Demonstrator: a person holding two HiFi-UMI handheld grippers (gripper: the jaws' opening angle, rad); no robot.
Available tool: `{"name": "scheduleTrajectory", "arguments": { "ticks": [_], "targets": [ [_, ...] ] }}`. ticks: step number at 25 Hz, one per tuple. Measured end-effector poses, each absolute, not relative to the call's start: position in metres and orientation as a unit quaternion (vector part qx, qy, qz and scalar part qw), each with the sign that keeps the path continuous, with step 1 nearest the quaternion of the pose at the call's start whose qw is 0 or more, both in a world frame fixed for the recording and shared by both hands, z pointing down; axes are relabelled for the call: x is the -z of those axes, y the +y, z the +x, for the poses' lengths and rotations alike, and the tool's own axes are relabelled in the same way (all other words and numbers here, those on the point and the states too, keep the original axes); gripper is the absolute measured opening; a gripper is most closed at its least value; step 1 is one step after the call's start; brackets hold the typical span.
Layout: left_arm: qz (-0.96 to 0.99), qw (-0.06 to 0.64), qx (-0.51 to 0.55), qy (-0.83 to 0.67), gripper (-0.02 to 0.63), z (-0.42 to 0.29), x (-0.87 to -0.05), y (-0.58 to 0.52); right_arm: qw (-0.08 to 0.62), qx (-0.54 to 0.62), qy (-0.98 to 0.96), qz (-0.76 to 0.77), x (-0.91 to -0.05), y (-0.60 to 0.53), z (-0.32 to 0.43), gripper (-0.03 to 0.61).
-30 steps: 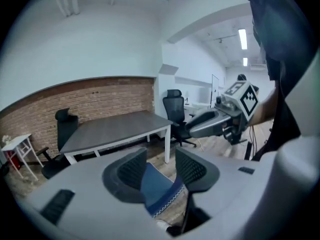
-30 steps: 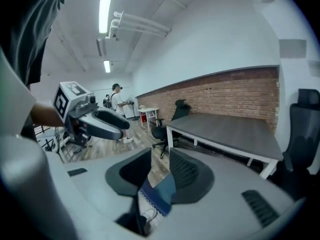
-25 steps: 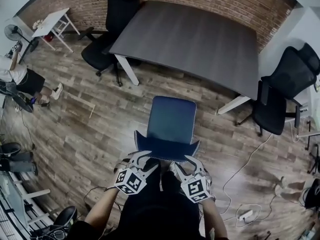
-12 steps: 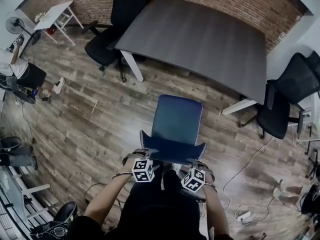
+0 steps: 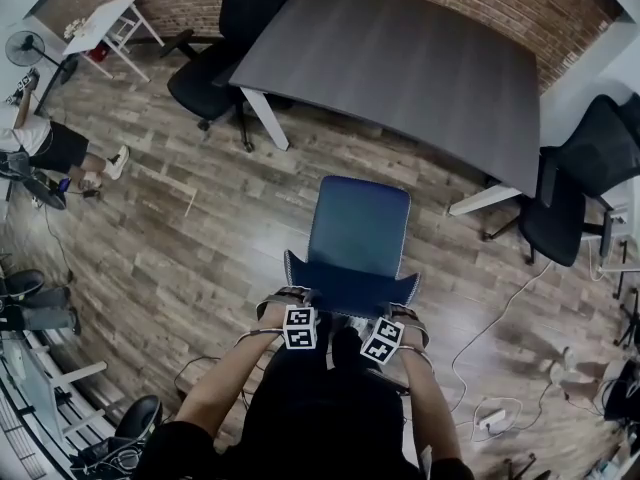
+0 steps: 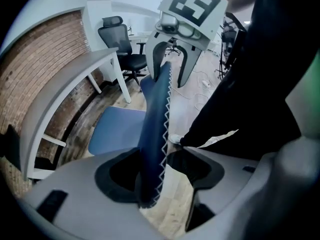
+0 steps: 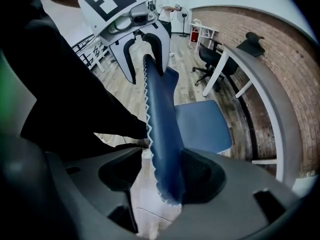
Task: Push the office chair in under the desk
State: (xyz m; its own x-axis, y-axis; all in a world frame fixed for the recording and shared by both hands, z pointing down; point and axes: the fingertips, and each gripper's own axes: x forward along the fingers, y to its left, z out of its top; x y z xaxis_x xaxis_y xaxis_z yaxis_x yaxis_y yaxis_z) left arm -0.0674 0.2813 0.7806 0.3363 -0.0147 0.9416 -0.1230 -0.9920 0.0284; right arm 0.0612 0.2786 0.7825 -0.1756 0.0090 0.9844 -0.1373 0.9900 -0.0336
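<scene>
A blue office chair stands on the wood floor, its seat facing the dark grey desk and a strip of floor between them. Both grippers straddle the top edge of its backrest. My left gripper has the backrest lying against one pad, with a gap to the other. My right gripper is opening its jaws. There the backrest rests against one pad and stands clear of the other. Each gripper view shows the opposite gripper further along the same edge.
A black office chair sits at the desk's left end and another at its right. A white side table and a fan stand at far left, near a person. Cables and a power strip lie at right.
Both grippers have drawn in onto the backrest's top edge, their marker cubes now closer together. The chair sits a little nearer the desk in the view.
</scene>
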Motion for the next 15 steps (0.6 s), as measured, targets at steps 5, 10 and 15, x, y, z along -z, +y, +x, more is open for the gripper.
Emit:
{"name": "scheduleTrajectory", "arguments": {
  "ticks": [5,10,15],
  "targets": [
    [0.81,0.022,-0.583,-0.062,0.148,-0.071,-0.788,0.27,0.644,-0.065,-0.761,0.053,-0.793,0.275,0.057,0.229],
    [0.81,0.038,-0.584,-0.042,0.13,-0.07,-0.789,0.27,0.644,-0.065,-0.76,0.062,-0.795,0.269,0.059,0.16],
    [0.811,0.023,-0.583,-0.035,0.119,-0.07,-0.788,0.268,0.642,-0.074,-0.761,0.051,-0.796,0.267,0.057,0.144]
  ]
}}
